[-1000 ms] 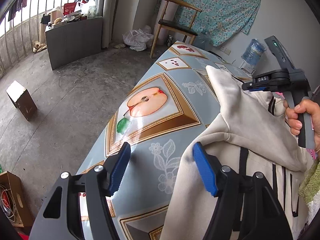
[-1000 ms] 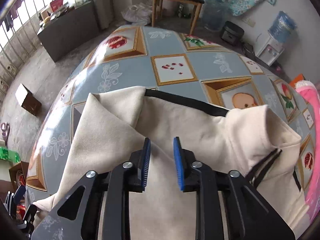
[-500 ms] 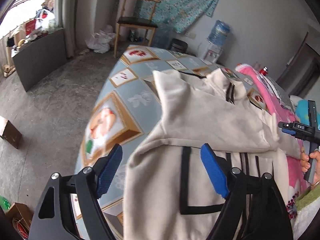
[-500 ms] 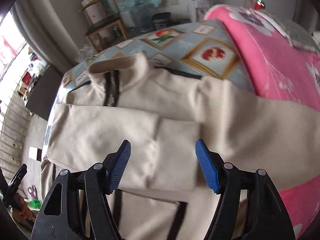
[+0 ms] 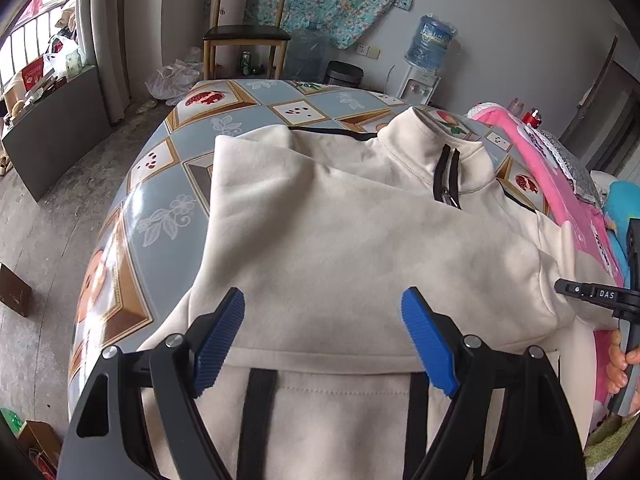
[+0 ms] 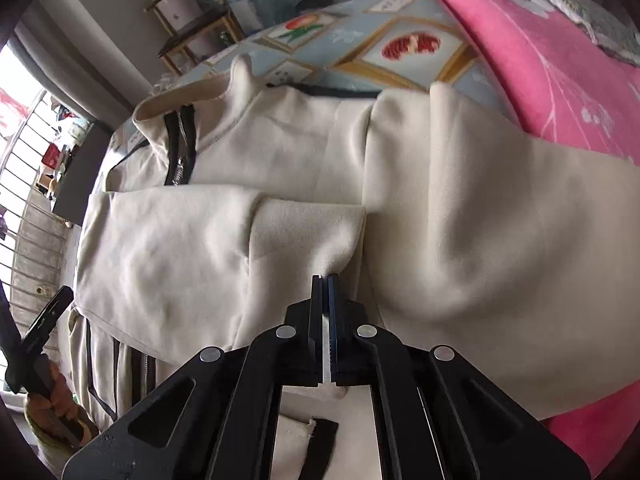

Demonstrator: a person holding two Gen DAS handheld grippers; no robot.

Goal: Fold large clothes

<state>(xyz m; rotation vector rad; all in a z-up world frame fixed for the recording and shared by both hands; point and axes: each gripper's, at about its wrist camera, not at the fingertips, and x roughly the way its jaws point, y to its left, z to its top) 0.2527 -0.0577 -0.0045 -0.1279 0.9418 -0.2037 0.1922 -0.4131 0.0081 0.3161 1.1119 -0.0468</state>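
A cream jacket (image 5: 340, 240) with black trim and a zipped collar (image 5: 448, 176) lies spread on the table (image 5: 160, 208). One sleeve is folded across its chest. My left gripper (image 5: 322, 320) hovers open just above that sleeve, and its blue pads touch nothing. In the right wrist view the sleeve's cuff (image 6: 316, 232) ends at my right gripper (image 6: 325, 280), whose jaws are closing tight with the pads pressed on a pinch of cuff fabric. The right gripper (image 5: 592, 294) also shows at the left wrist view's right edge, held by a hand.
The table wears a blue cloth with framed fruit pictures. A pink blanket (image 6: 540, 60) lies along the jacket's right side. Behind the table stand a wooden chair (image 5: 244, 36) and a water dispenser (image 5: 428, 48). A cardboard box (image 5: 12, 288) sits on the concrete floor at the left.
My left gripper moved from the table's edge to over the jacket's middle. My right gripper swung across to the pink-blanket side, opened wide, then shut on the sleeve's cuff.
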